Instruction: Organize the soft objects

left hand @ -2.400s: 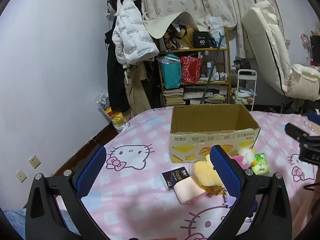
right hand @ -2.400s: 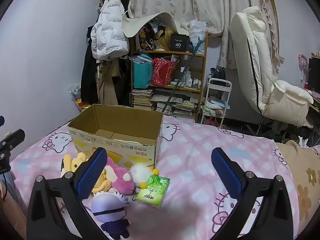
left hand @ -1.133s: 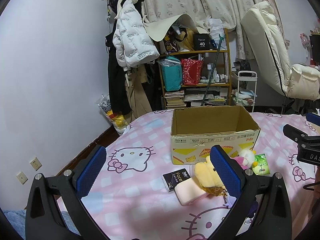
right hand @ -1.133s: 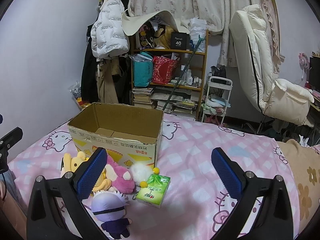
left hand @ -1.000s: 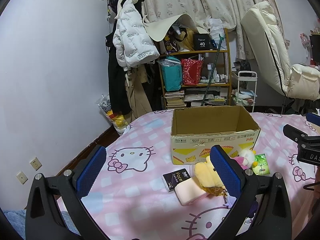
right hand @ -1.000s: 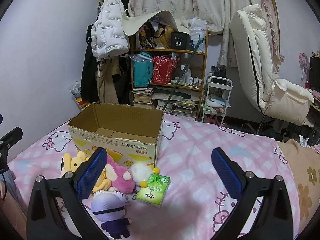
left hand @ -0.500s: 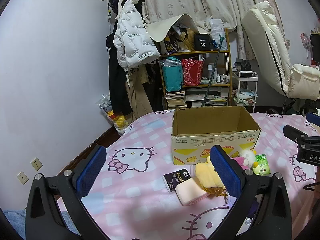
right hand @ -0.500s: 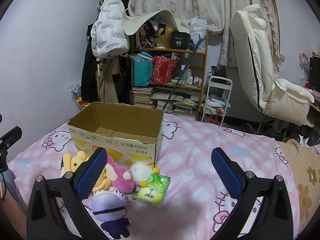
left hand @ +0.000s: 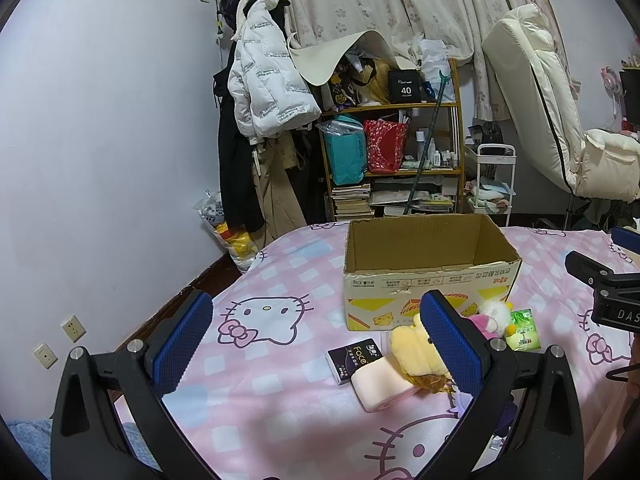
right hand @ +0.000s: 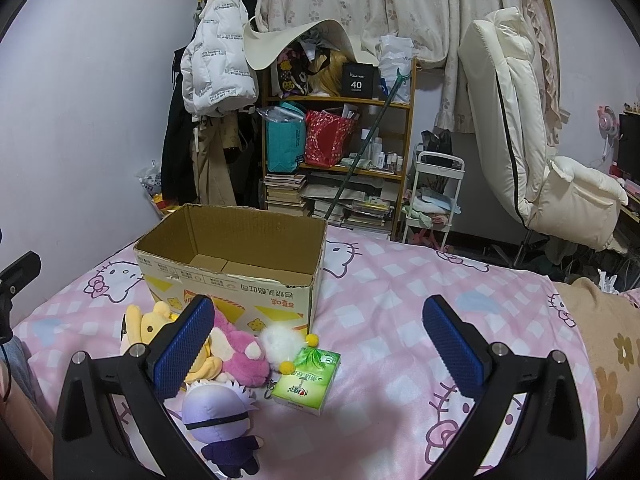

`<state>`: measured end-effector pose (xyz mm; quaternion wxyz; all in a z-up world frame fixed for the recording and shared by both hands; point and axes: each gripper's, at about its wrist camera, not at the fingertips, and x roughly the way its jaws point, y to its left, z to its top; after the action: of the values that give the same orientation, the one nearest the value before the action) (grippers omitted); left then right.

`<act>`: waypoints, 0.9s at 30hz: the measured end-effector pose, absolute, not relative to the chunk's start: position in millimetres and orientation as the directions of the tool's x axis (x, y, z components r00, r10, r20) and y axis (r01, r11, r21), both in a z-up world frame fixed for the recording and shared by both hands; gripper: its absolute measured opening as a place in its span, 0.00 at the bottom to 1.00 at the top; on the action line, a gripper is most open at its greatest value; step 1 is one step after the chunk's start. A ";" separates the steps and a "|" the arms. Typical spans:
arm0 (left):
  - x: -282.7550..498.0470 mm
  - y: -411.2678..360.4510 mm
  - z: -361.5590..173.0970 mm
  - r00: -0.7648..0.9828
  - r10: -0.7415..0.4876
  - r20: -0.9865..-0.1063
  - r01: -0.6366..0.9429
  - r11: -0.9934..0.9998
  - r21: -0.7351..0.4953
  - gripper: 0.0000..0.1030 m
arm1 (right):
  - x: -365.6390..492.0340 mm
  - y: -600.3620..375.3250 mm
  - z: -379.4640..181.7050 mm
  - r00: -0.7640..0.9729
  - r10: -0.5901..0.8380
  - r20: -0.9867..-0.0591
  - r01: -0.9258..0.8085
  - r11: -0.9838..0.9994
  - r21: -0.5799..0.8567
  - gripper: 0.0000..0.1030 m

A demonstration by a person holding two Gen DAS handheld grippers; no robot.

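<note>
Barely any change since before: both claws held wide apart, gripping nothing.

Left claw (left hand: 316,340) and right claw (right hand: 320,342) above bed (right hand: 384,280); fuzzy plush toys (right hand: 236,356) heaped at 6 o'clock of open corrugated cardboard box (right hand: 232,276), glossy green tissue pack (right hand: 308,380) beside.

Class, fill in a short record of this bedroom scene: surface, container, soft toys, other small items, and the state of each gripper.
surface: bed cover, pink with cat print
container: cardboard box, open, looks empty
soft toys: yellow plush, pink plush, purple-haired doll, all lying in front of the box
other items: green tissue pack; black packet; pink pad
left gripper: open, holding nothing
right gripper: open, holding nothing
</note>
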<state>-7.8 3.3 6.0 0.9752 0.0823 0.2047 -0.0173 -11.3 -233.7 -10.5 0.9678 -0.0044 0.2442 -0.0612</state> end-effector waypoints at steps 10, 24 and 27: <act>-8.3 2.9 5.6 0.916 0.003 -0.402 0.065 0.986 0.155 0.99 | -11.6 -233.7 -9.1 0.873 -0.121 -0.472 0.116 0.992 -0.039 1.00; -8.8 2.2 5.5 0.916 0.003 -0.402 0.065 0.986 0.156 0.99 | -11.5 -234.1 -4.3 0.871 -0.120 -0.476 0.116 0.992 -0.038 1.00; -8.9 2.0 5.4 0.915 0.002 -0.403 0.067 0.985 0.157 0.99 | -11.3 -233.6 -8.0 0.871 -0.119 -0.477 0.116 0.993 -0.036 1.00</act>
<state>-8.9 2.0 5.4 0.9750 0.0838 0.2053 -0.0165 -11.3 -233.6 -8.0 0.9671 -0.0032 0.2470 -0.0609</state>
